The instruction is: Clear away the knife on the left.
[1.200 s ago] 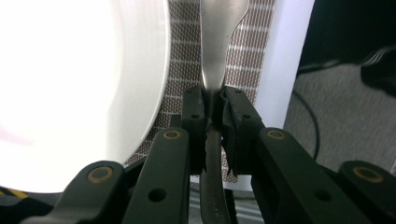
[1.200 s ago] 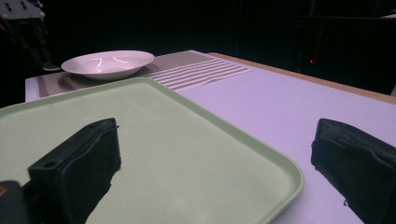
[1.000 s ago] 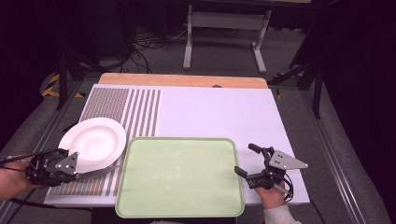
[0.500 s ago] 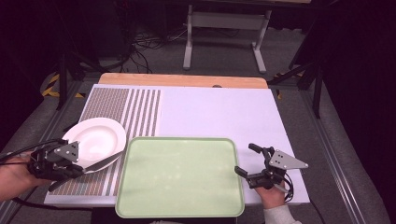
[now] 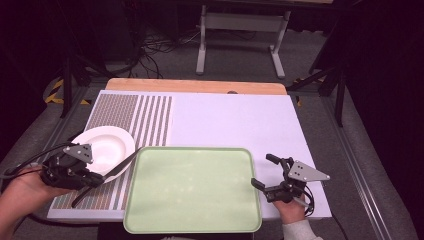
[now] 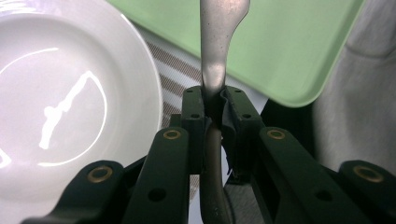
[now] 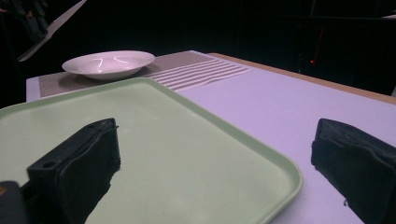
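1. pale green tray (image 5: pixel 192 190) at the near middle of the white table (image 5: pixel 235 120) in the high view; white plate (image 5: pixel 106 148) on the striped mat (image 5: pixel 130 120) just left of the tray. left gripper (image 5: pixel 85 176) at the near left, clamped on a dark knife (image 5: pixel 120 164) that slants up and right across the plate's near rim toward the tray's far left corner. right gripper (image 5: pixel 263 172) beside the tray's right edge, jaws spread, nothing between them.

2. grey metal knife (image 6: pixel 215 60) in the left gripper view, pinched between the two black pads of the left gripper (image 6: pixel 214 109), handle end running down between the jaws, wider part reaching up over the tray (image 6: pixel 289 51). plate (image 6: pixel 70 102) to the left, over the striped mat (image 6: pixel 180 79).

3. green tray (image 7: pixel 187 140) across the right gripper view, with the right gripper (image 7: pixel 215 154) wide apart: one jaw above the tray, the other above the table (image 7: pixel 289 107) past its rim. plate (image 7: pixel 109 63) far off on the mat (image 7: pixel 196 70); knife (image 7: pixel 51 28) raised in the top left corner.
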